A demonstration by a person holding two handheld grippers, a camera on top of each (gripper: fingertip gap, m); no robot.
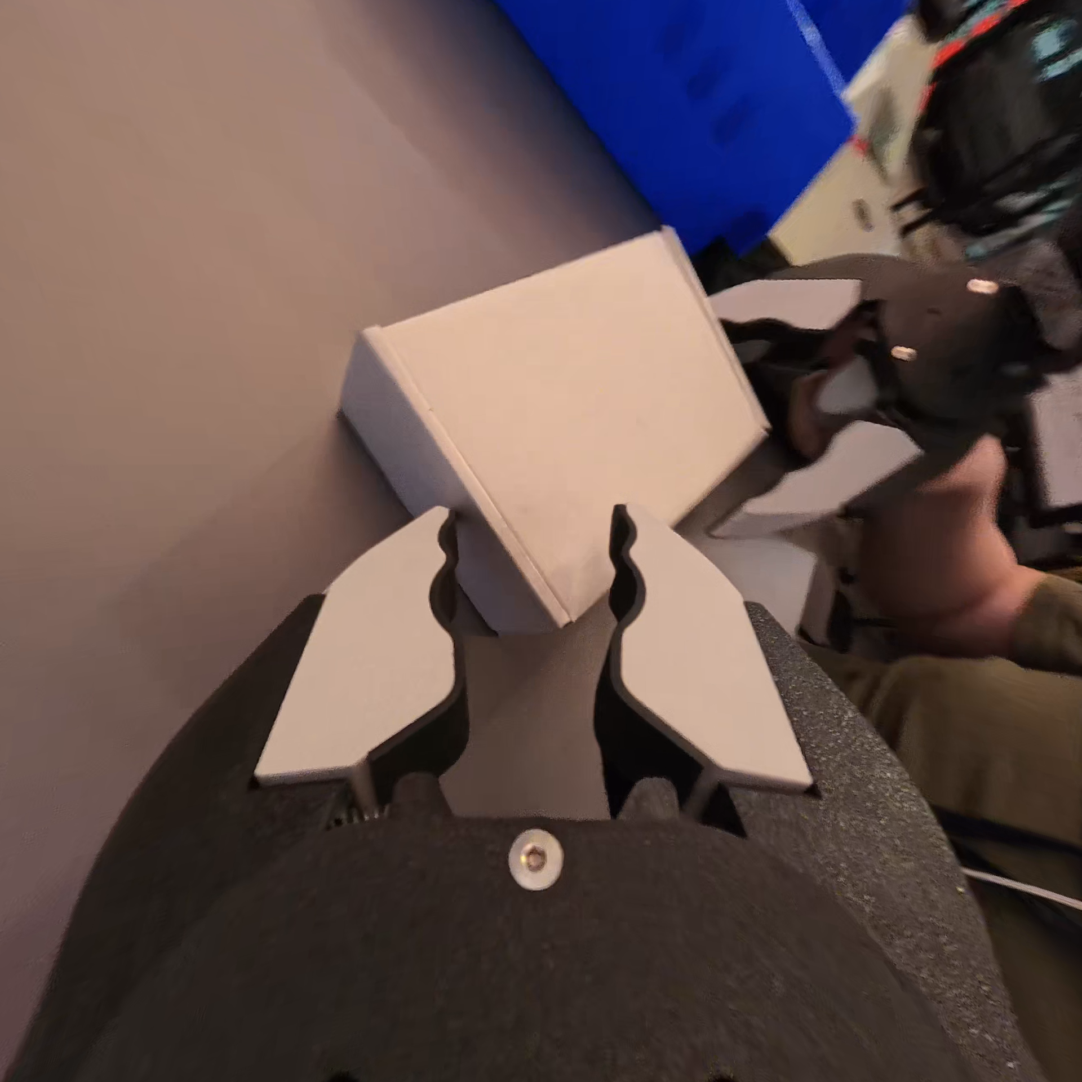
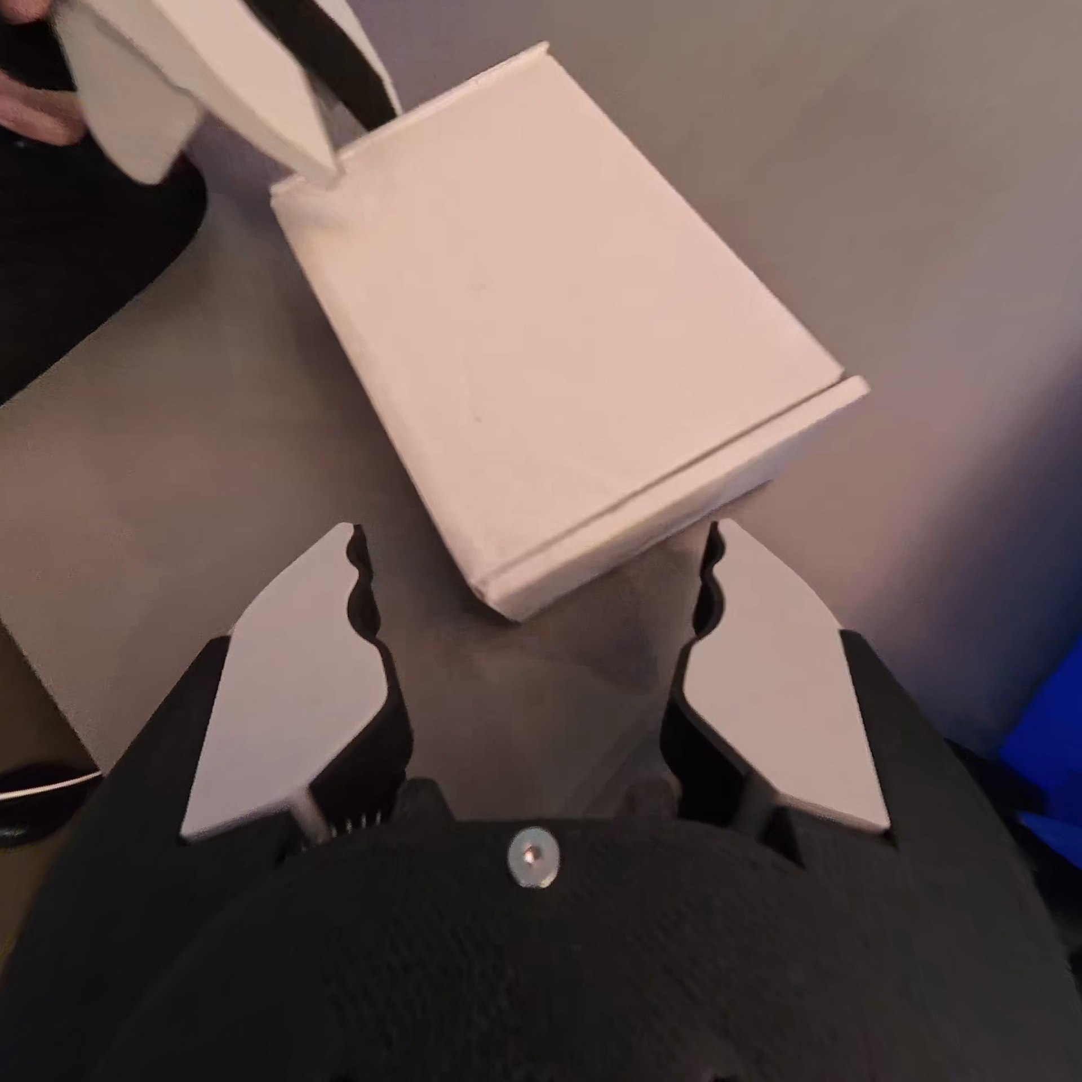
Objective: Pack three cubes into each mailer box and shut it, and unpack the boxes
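A closed white mailer box [image 1: 562, 404] lies on the grey table [image 1: 175, 293]. My left gripper [image 1: 533, 521] is open, and the box's near corner sits between its fingertips. My right gripper [image 1: 779, 410] shows blurred at the box's right corner, with a hand behind it. In the right wrist view the same box [image 2: 556, 322] fills the middle. My right gripper [image 2: 536, 538] is open wide there, just short of the box's near corner. My left gripper [image 2: 351, 134] touches the box's far corner at top left. No cubes are in view.
A blue bin [image 1: 702, 88] stands at the back of the table and also shows low right in the right wrist view [image 2: 1048, 720]. A dark backpack [image 1: 995, 117] lies beyond the table edge. The person's olive-clad leg [image 1: 966, 732] is at right.
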